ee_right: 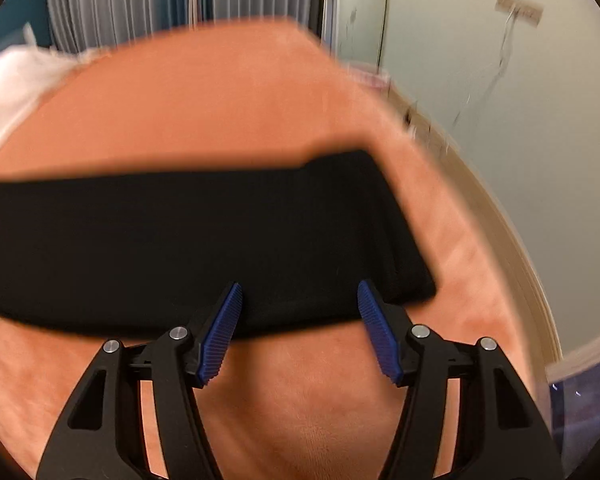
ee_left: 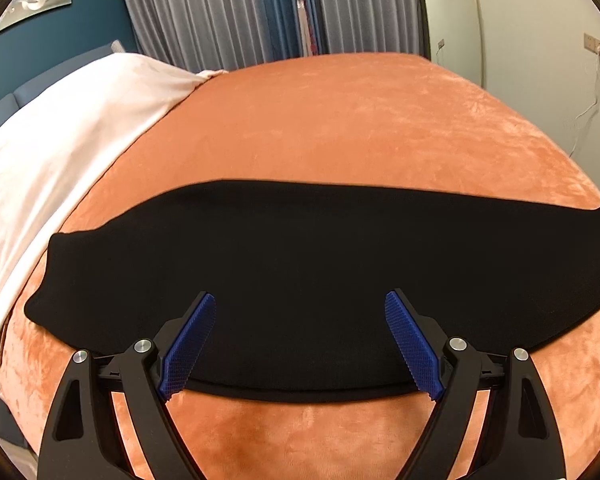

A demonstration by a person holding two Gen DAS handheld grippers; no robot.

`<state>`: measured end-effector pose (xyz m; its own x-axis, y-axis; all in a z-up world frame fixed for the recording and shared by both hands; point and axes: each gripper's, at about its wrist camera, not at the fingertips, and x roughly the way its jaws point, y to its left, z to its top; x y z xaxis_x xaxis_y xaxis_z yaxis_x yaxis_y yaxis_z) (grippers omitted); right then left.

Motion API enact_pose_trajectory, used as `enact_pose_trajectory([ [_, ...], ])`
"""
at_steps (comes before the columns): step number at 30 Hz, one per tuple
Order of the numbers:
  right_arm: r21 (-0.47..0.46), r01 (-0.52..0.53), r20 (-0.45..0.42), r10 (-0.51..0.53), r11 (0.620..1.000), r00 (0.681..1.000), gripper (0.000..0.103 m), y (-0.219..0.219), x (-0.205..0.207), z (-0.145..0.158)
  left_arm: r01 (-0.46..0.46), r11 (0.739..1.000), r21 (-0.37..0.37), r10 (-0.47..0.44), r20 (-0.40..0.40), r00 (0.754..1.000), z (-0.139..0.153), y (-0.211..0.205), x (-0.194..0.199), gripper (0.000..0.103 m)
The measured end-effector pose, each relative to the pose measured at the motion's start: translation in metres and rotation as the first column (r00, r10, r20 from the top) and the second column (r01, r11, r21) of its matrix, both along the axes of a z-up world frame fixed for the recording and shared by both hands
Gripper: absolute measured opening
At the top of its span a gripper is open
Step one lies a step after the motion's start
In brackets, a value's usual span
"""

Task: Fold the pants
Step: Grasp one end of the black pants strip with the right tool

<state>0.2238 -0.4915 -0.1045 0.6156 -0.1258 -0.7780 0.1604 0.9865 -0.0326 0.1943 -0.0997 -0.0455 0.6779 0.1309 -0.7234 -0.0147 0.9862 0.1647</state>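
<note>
Left wrist view shows the left hand-held gripper (ee_left: 300, 300) spread wide with nothing pinched, its blue pads (ee_left: 188, 344) hanging over the near edge of the black pants (ee_left: 300, 264), which lie flat as a long doubled band across the orange bed (ee_left: 340, 120), probably laid out for another fold. A white sheet (ee_left: 60, 140) drapes at nine o'clock, grey curtains (ee_left: 220, 8) at twelve. In the blurred right wrist view, the right hand-held gripper (ee_right: 300, 292) is also parted and empty over the band's near edge toward its right end; nothing blocks either.
</note>
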Motion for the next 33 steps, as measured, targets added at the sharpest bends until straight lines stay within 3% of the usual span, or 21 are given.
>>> enact_pose_trajectory([
  [5, 0.158, 0.054, 0.038, -0.061, 0.986, 0.997, 0.06, -0.027, -0.02, 0.024, 0.004, 1.0, 0.004, -0.004, -0.024, 1.0, -0.011, 0.005, 0.005, 0.084],
  [8, 0.155, 0.124, 0.077, -0.137, 0.98, 0.988, 0.076, -0.05, -0.029, 0.035, 0.009, 1.0, 0.003, -0.009, -0.029, 1.0, -0.015, 0.004, 0.005, 0.084],
  [13, 0.163, 0.195, 0.052, -0.206, 0.967, 0.977, 0.077, -0.089, -0.034, 0.025, 0.015, 1.0, -0.004, -0.015, -0.035, 0.999, -0.021, 0.003, -0.002, 0.084],
  [22, 0.258, 0.167, 0.013, -0.176, 0.952, 0.984, 0.077, -0.094, -0.01, 0.005, 0.002, 1.0, -0.03, -0.004, -0.05, 0.999, -0.039, 0.003, -0.008, 0.084],
  [24, 0.266, 0.163, 0.008, -0.171, 0.95, 0.985, 0.083, -0.093, -0.003, 0.004, 0.002, 0.999, -0.038, -0.003, -0.045, 0.999, -0.038, 0.004, -0.009, 0.084],
  [27, 0.281, 0.147, 0.015, -0.158, 0.948, 0.987, 0.083, -0.09, 0.002, 0.004, -0.003, 0.998, -0.055, 0.001, -0.037, 0.999, -0.038, 0.009, -0.01, 0.084],
  [28, 0.287, 0.129, 0.024, -0.142, 0.949, 0.99, 0.08, -0.087, 0.003, 0.004, -0.006, 0.998, -0.062, 0.004, -0.034, 0.999, -0.039, 0.011, -0.012, 0.084],
  [29, 0.277, 0.113, 0.023, -0.125, 0.954, 0.992, 0.066, -0.083, 0.006, 0.004, -0.011, 0.997, -0.07, 0.009, -0.031, 0.999, -0.039, 0.013, -0.013, 0.084],
  [31, 0.265, 0.108, 0.023, -0.118, 0.958, 0.993, 0.049, -0.078, 0.01, 0.005, -0.018, 0.996, -0.088, 0.016, -0.03, 0.999, -0.038, 0.018, -0.015, 0.084],
  [32, 0.292, 0.1, 0.024, -0.112, 0.951, 0.993, 0.025, -0.078, 0.014, 0.006, -0.021, 0.995, -0.097, 0.018, -0.028, 0.999, -0.036, 0.02, -0.017, 0.084],
  [33, 0.34, 0.101, 0.023, -0.116, 0.935, 0.993, 0.022, -0.077, 0.013, 0.009, -0.023, 0.995, -0.102, 0.021, -0.022, 1.0, -0.034, 0.024, -0.02, 0.084],
])
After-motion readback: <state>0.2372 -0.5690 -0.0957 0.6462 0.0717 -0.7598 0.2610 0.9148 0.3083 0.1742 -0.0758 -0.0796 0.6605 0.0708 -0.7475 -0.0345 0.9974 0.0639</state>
